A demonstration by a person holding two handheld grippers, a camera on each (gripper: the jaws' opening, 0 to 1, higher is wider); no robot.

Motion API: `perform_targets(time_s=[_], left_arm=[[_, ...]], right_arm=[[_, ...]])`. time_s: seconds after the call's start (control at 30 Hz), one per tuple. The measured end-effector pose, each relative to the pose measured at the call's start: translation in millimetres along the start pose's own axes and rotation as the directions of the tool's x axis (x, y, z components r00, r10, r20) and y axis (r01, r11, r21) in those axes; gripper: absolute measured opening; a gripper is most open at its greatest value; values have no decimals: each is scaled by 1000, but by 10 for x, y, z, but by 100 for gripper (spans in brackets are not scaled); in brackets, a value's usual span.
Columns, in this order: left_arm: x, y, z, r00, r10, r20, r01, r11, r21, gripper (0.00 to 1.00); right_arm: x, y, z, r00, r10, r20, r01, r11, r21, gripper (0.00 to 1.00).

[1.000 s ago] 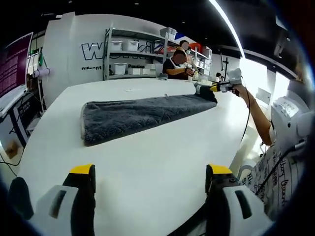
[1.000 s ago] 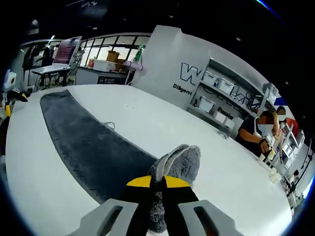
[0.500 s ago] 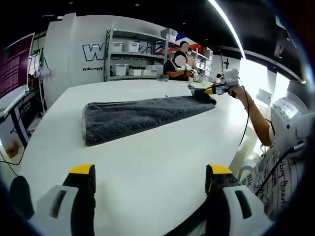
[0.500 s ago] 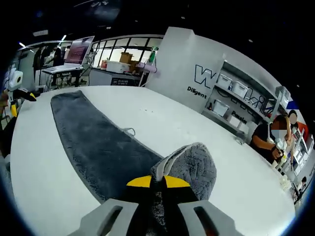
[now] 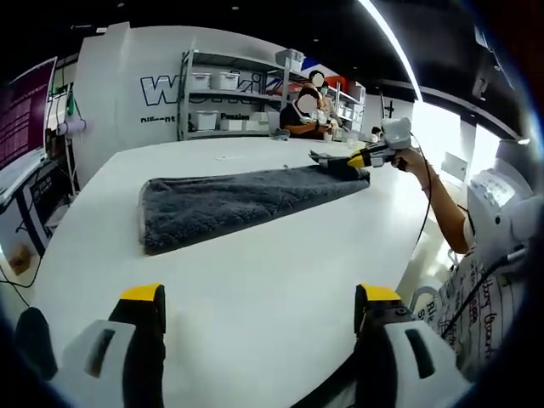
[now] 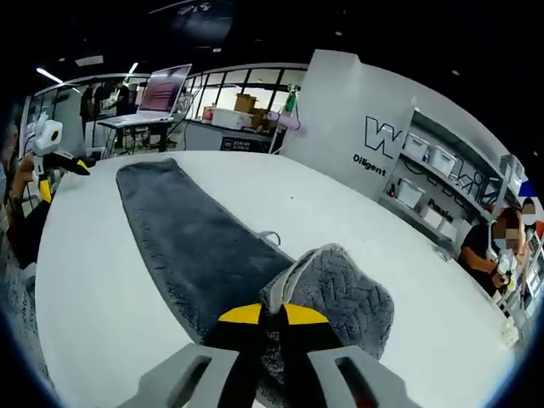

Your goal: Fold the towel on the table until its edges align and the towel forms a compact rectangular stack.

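Note:
A long dark grey towel (image 5: 238, 201) lies folded lengthwise across the white table (image 5: 255, 280). In the right gripper view the same towel (image 6: 195, 246) stretches away to the upper left. My right gripper (image 6: 272, 316) is shut on the towel's near end, which bunches up above its yellow tips and curls over the strip. From the left gripper view, that right gripper (image 5: 361, 157) holds the far right end lifted off the table. My left gripper (image 5: 259, 299) stands open above bare table, well short of the towel. It also appears at the left edge as the left gripper (image 6: 51, 157).
Shelving with white bins (image 5: 225, 102) stands against the white wall with lettering behind the table. A person (image 5: 302, 115) sits at the far side. The holder's arm and patterned clothing (image 5: 476, 280) are at the right. A desk with a screen (image 6: 161, 98) stands beyond the table.
The right gripper has carried the towel's end up and along the strip toward the other end; more of the end now curls over the towel. The left gripper has stayed put.

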State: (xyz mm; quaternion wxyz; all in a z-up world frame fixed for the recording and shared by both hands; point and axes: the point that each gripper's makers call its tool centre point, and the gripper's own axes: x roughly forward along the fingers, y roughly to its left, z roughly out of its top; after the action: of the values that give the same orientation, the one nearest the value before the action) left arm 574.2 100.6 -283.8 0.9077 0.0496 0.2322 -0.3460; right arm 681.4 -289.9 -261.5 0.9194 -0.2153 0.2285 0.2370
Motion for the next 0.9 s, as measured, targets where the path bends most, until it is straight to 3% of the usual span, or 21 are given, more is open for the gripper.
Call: perform_targets(time_s=[0.27,0.37,0.5,0.67,0.9], left_arm=[[22,-30,-11,1000,-13,0,13,1000,-1,96],[18,-31,-9,1000,-13,0,13,1000,1,96],[13,-34,-10,1000,-14,1,14,1000,3,96],[9,-39,-20,1000,-17,1,17,1000,2,96],[8,-45,-15,1000,-20,3,20,1000,7,95]], right_arm=[[116,61,-73,999,-9,-43,8,1000,-17,10],[144,88,-81,997,-24,-68,21,999,-41,15],[189,139,-80,995,-30,-97,25,998,-62,31],[248,161,26,996,-40,-76,37,998,-45,38],[439,66,77,991,-78,-105,73,996,-53,38]])
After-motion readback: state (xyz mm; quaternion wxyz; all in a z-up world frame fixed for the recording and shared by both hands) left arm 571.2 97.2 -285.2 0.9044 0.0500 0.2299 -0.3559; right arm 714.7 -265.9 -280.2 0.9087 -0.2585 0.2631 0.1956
